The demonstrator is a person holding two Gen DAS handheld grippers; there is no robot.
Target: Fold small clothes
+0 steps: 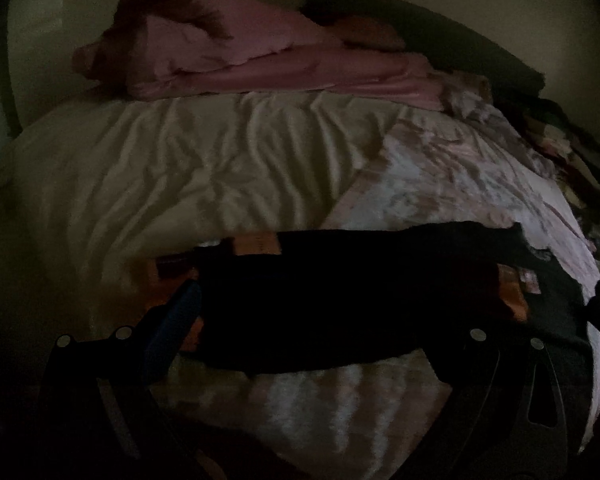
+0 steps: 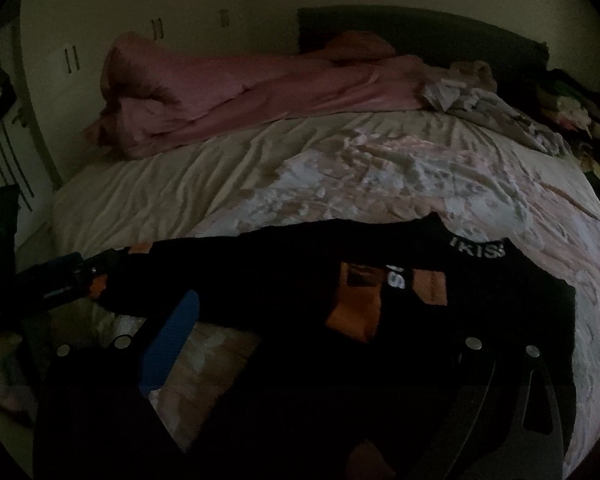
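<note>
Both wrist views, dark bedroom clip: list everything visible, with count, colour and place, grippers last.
black garment: one, black with white lettering on a band, spread across the near bed.
orange tags: several, orange, on the garment; exact count unclear.
bed sheet: one, cream, wrinkled, left part of the bed.
floral cover: one, pale pink and white, right part of the bed.
pink bedding: one heap, pink, far end of the bed.
headboard: one, dark, against the far wall.
clutter pile: mixed colours, far right, indistinct.
left gripper: black with a blue pad, at the garment; jaw state unclear.
right gripper: same build, at the garment; jaw state unclear.
</note>
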